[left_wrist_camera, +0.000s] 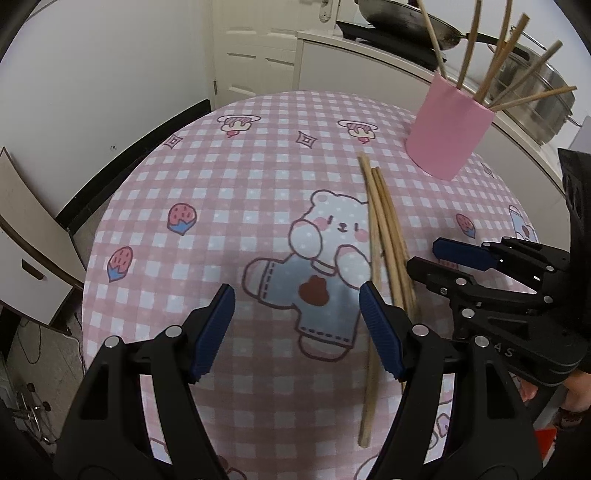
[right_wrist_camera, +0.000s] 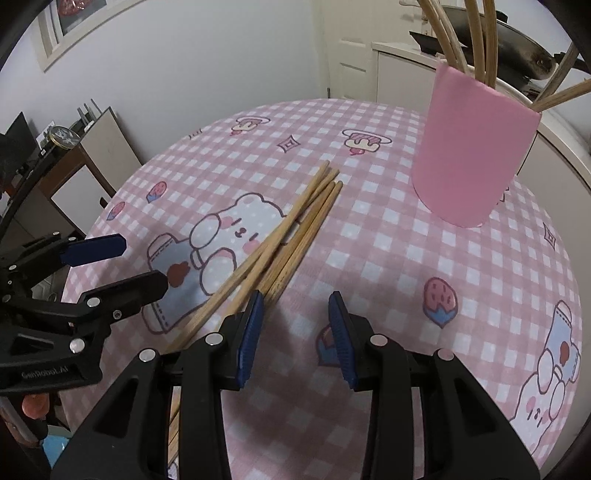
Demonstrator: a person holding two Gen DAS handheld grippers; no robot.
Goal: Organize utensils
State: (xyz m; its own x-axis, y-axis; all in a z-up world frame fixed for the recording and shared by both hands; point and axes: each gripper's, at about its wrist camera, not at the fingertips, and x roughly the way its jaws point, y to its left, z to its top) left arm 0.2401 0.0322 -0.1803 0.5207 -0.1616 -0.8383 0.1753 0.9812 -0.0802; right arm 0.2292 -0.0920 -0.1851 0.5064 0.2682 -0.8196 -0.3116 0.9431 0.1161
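Several bare wooden chopsticks lie in a loose bundle on the pink checked tablecloth. A pink cup stands at the back right with several chopsticks upright in it. My left gripper hovers open over the bear print, its right finger next to the bundle, nothing between the pads. My right gripper is open with a narrower gap, just right of the bundle; the sticks run under its left finger.
A counter behind the table carries a dark wok and a steel pot. A white door is at the back. A low cabinet stands left of the table. A hand shows behind the right gripper.
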